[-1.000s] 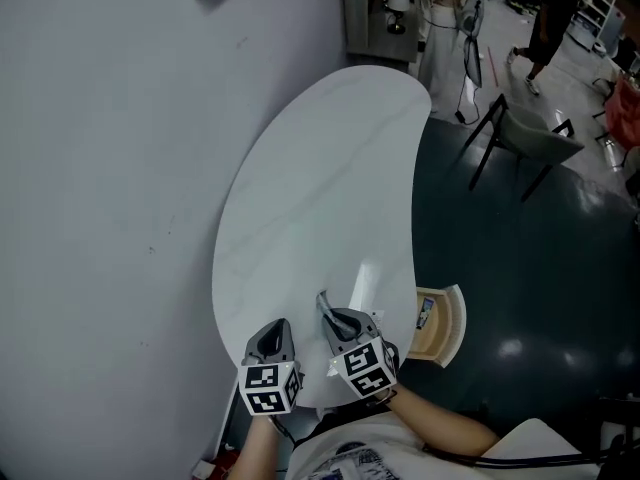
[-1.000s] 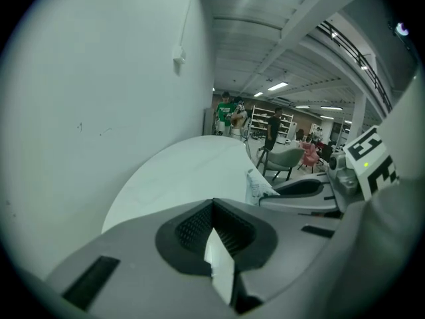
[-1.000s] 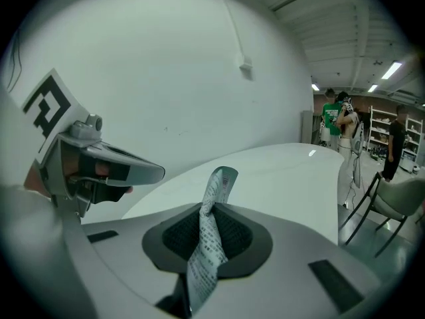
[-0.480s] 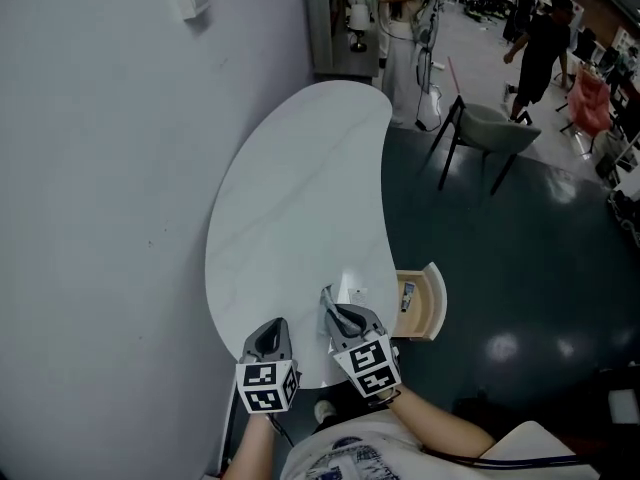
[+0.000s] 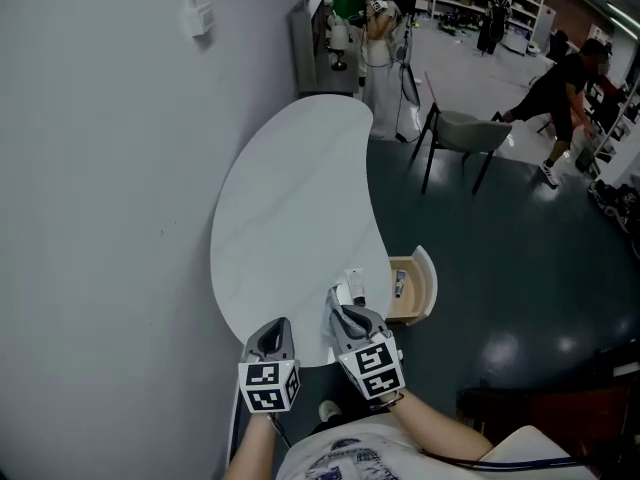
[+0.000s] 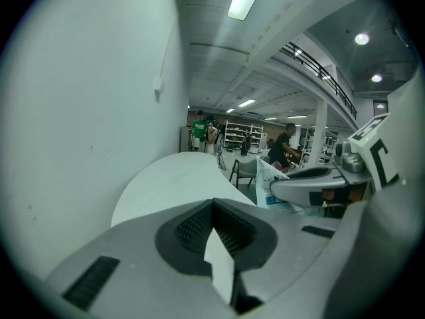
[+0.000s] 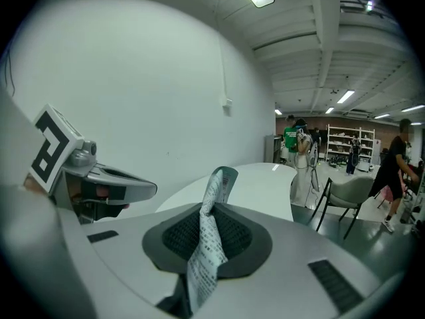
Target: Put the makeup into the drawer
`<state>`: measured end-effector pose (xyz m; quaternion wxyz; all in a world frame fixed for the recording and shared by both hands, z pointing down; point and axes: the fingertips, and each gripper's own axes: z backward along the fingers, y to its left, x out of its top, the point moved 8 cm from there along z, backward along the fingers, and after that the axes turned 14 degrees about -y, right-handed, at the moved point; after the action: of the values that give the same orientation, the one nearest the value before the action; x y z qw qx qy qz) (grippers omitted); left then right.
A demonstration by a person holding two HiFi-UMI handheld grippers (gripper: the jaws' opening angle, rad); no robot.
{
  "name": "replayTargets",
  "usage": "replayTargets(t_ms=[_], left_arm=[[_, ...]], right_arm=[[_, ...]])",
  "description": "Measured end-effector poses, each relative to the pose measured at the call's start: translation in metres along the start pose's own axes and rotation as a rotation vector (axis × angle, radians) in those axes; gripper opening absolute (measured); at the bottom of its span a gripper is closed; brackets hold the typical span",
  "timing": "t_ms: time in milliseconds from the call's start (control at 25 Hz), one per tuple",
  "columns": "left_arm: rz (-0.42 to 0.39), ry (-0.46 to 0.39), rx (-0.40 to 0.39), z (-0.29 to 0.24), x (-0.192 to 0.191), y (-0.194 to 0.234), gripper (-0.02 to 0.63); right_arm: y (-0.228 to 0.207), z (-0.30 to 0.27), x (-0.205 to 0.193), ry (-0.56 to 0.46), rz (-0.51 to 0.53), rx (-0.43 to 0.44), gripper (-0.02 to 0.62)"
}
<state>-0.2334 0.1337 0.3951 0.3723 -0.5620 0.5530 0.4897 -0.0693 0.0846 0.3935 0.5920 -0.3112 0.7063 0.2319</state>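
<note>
**Right hand-held gripper** [image 7: 211,211]: jaws closed on a thin printed makeup sachet [image 7: 207,244], which stands on edge between the ribbed pads; its top corner curls over above the jaw tips (the print is too small to read).

**Left hand-held gripper** [image 6: 212,208]: jaws closed tip to tip, with nothing between the pads. It sits just beside the right one, on its left, both pointing forward and somewhat downward.

**Position of the sachet.** In the head view it is held over the near end of the white, kidney-shaped table [image 5: 290,188], close to that table's right edge and outside the drawer.

**Drawer** [image 5: 428,280]: light wood with a rounded front, pulled open from under the table's right edge, just to the right of the sachet. A small dark object [image 5: 399,284] lies inside it; what it is cannot be told.

**Surroundings.** A pale wall [image 5: 100,168] runs along the table's left side. On the dark, glossy floor [image 5: 520,268] beyond the far end stands a grey chair [image 5: 468,133], with several people farther back.
</note>
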Motion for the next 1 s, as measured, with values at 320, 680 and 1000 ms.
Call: replayTargets(t_ms=[320, 680, 1000], left_arm=[[-0.019, -0.038, -0.045, 0.038, 0.005, -0.007, 0.015], [-0.018, -0.042, -0.097, 0.043, 0.002, -0.025, 0.015], [-0.035, -0.020, -0.179, 0.006, 0.002, -0.066, 0.015]], right_arm=[[0.034, 0.035, 0.007, -0.035, 0.009, -0.043, 0.057], [0.030, 0.059, 0.009, -0.037, 0.009, -0.090, 0.057], [-0.018, 0.079, 0.001, -0.029, -0.010, -0.178, 0.057]])
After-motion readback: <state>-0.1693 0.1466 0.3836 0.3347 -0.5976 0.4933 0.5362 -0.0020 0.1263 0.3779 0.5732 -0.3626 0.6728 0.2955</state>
